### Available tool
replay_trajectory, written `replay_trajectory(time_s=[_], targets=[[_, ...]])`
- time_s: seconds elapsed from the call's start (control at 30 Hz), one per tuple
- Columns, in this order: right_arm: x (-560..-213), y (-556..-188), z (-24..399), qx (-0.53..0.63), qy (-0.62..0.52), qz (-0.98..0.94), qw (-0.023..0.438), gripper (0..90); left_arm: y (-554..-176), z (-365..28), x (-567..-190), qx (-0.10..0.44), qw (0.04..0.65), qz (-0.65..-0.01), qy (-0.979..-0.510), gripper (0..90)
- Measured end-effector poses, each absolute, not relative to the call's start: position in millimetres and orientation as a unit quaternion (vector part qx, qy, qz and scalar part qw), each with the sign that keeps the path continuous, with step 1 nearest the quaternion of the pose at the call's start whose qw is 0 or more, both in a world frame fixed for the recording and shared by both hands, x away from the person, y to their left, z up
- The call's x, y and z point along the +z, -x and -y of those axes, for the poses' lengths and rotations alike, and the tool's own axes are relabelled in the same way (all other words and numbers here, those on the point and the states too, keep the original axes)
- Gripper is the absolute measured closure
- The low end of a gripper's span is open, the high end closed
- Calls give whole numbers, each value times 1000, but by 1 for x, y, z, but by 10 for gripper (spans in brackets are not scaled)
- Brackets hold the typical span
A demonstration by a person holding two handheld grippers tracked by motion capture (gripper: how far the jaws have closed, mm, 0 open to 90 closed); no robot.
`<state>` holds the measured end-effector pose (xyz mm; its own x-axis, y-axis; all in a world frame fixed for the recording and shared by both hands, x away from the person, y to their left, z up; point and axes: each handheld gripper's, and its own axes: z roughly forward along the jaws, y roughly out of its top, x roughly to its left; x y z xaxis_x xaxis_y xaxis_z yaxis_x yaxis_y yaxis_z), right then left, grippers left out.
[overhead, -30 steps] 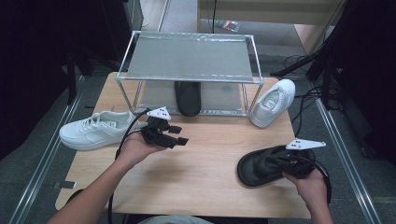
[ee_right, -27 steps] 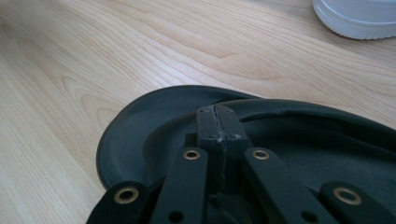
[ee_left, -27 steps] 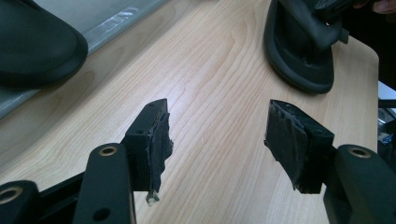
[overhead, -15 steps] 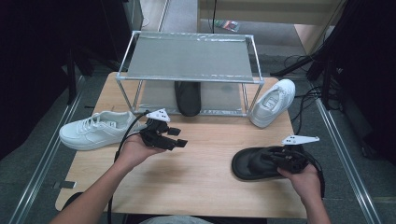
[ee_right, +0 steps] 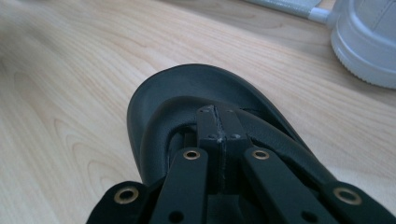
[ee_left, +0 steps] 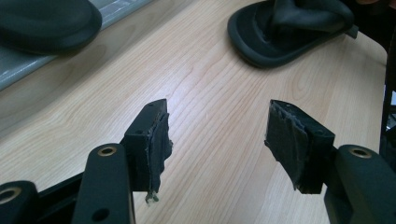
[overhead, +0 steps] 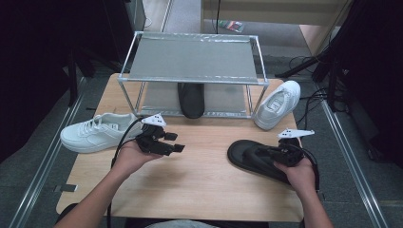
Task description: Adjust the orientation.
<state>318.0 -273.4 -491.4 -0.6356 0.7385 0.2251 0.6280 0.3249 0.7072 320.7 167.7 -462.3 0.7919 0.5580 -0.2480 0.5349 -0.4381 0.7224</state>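
Pale wood table, metal rack at the back, shoes scattered about.
On the near right lies a black slipper (overhead: 254, 156), matte, rounded toe, broad strap; its long axis slants across the boards, toe toward the table's middle. Right gripper (overhead: 273, 153) has its jaws pinched together on the strap. Left gripper (overhead: 177, 142) hovers mid-table, jaws spread with nothing between them.

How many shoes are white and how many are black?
White sneakers: 2, one by the left gripper, one leaning at the rack's right
Black slippers: 2, one under the rack, one at the right gripper
Total: 4
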Motion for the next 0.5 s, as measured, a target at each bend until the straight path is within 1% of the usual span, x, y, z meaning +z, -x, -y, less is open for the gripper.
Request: replay_trajectory(time_s=[0.2,0.43,0.5], targets=[[-494,-327,265,395,-423,-812,72,900,-319,-171,-463,16,421,-328,-845,401],[-491,-325,268,399,-433,-805,75,900,-320,-172,-464,13,419,-329,-846,399],[-489,-322,267,406,-432,-802,78,886,-321,-172,-464,15,417,-326,-848,399]])
